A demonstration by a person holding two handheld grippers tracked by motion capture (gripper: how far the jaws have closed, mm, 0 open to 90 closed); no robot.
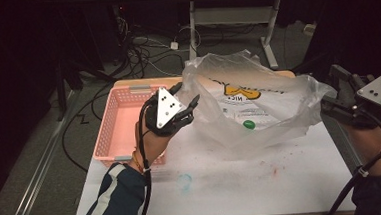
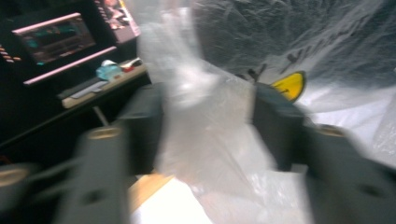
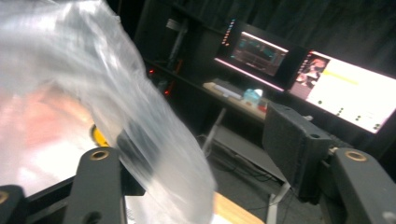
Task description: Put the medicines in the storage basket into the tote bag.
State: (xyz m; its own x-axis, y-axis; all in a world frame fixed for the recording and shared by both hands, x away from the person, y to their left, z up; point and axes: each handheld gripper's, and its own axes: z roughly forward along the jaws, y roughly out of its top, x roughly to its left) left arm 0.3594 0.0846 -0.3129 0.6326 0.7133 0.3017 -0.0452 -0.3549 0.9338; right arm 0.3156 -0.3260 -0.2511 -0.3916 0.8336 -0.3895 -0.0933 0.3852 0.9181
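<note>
Above the table (image 1: 263,183), the left gripper (image 1: 191,107) clamps the plastic bag's (image 1: 258,103) left edge; right gripper (image 1: 328,106) jaws apart, released, bag draped over one jaw; pink basket (image 1: 117,122) far left.

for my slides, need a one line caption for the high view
Two hand-held grippers, left and right, hold a clear plastic bag open over a white table beside a pink basket.

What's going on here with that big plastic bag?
A person holds a gripper in each hand and is handling a clear plastic bag over a white table. The left gripper has the bag's left edge between its jaws. The right gripper is at the bag's right edge, its jaws apart with the plastic draped over one. A small green thing lies inside the bag. A pink basket stands at the left.
</note>
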